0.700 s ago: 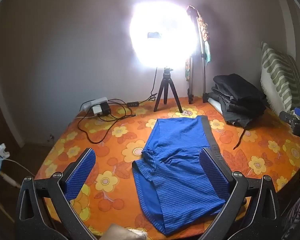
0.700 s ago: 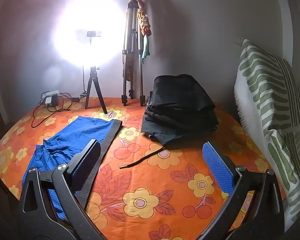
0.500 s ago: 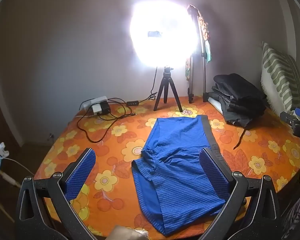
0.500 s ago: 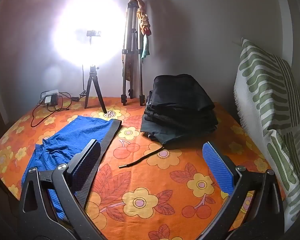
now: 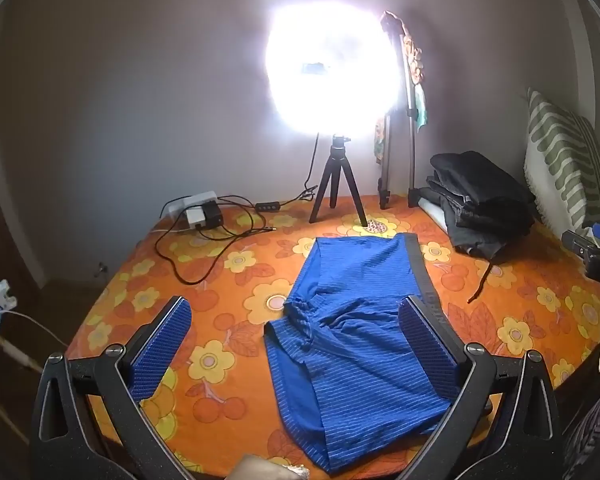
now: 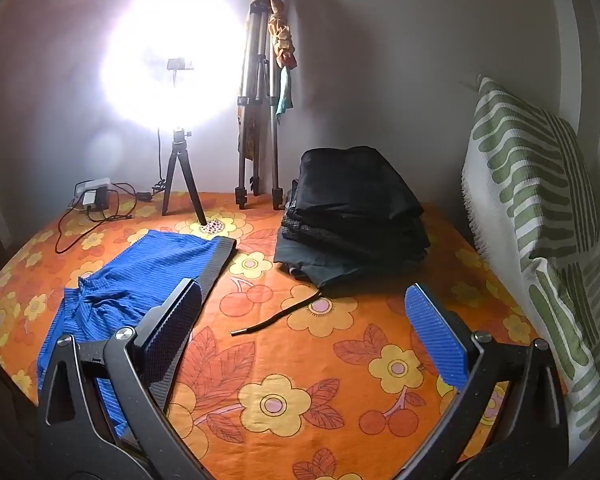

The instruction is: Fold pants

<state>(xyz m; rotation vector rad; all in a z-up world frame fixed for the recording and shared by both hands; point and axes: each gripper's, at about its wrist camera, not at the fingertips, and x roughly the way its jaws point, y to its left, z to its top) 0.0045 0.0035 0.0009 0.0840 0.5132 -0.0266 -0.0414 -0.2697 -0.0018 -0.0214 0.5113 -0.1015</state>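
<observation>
No box, basket or other holder showed in either view; everything lay straight on the orange flowered bedspread (image 5: 228, 264).

The blue shorts (image 5: 352, 320) lay spread on that bedspread, near its front edge and a little right of centre in the left wrist view. They were blue with fine pale stripes, and a dark grey waistband (image 5: 418, 268) ran down their right side. The far half lay fairly flat, while the middle was bunched into wrinkles around the crotch, and the near leg reached almost to the edge of the bed. In the right wrist view the same shorts (image 6: 128, 280) sat at the left, partly behind the left finger.

The left gripper (image 5: 296, 344) hovered above the near part of the shorts with its blue-padded fingers (image 5: 162, 344) spread wide and nothing between them. The right gripper (image 6: 312, 344) hung over bare bedspread to the right of the shorts, its fingers (image 6: 436, 336) also wide apart and holding nothing.

A stack of folded dark clothes (image 6: 352, 216) sat further back on the right, with a black drawstring (image 6: 276, 316) trailing from it toward the front. A green-striped pillow (image 6: 540, 216) leaned at the right edge. A bright ring light (image 5: 332, 76) on a small tripod (image 5: 338, 184) stood at the back beside a taller tripod (image 6: 258, 112), and a power strip (image 5: 198, 210) with cables lay at the back left.
</observation>
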